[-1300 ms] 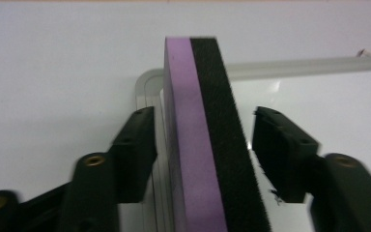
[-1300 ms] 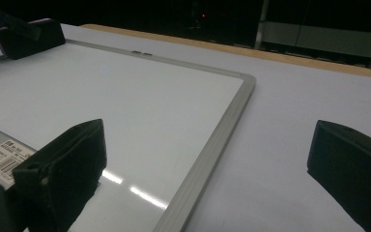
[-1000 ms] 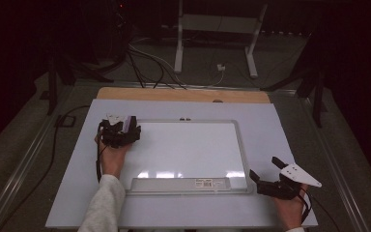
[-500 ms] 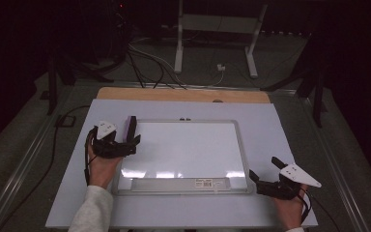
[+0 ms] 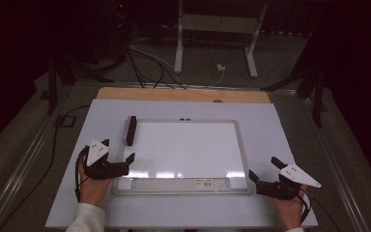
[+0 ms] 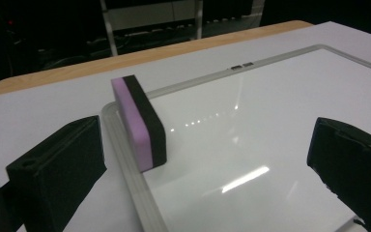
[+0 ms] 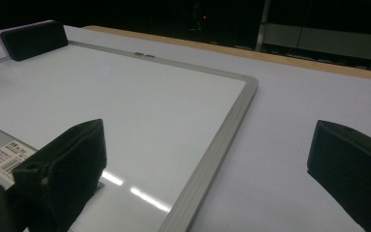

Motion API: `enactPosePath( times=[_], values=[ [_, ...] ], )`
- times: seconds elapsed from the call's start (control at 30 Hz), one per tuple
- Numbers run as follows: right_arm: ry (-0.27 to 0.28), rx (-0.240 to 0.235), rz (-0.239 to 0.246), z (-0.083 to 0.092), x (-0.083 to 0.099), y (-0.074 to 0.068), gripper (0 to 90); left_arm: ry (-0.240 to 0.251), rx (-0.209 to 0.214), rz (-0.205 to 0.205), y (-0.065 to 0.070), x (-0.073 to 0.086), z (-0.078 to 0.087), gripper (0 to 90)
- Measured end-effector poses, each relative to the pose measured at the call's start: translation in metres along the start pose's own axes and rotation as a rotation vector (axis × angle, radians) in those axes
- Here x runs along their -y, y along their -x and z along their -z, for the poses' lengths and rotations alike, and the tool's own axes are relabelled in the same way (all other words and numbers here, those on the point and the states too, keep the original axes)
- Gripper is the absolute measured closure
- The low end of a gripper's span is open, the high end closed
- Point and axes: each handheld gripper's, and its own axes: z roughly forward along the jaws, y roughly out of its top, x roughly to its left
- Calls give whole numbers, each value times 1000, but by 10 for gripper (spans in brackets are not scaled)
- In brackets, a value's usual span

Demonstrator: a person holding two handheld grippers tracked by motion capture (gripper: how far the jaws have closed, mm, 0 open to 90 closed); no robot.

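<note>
A purple-and-black eraser stands on its long edge at the left rim of the whiteboard, near its far left corner. My left gripper sits beside the board's near left part, a short way in front of the eraser and apart from it. Its jaws have just been opening and stand wide with nothing between them. In the left gripper view the eraser rises ahead of my left gripper, on the board's rim. My right gripper rests open off the board's near right corner, holding nothing.
The board lies on a pale mat over a table with a wooden strip at the back. A labelled tray runs along the board's near edge. Cables and stand legs lie beyond the table.
The left gripper let go of the eraser at the board's far left corner, opened, and drew back toward the person and to the left. The eraser stays standing there. The right gripper has not moved.
</note>
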Motion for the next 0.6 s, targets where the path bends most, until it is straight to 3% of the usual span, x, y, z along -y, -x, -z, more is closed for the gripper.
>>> enactPosePath(
  times=[0.17, 0.6],
  values=[
    [2, -1, -2, 1, 0, 0, 7, 33, -39, 4, -4, 10, 11, 7],
    [14, 3, 1, 3, -1, 0, 7, 67, -72, 4, -13, 26, 30, 7]
  ],
)
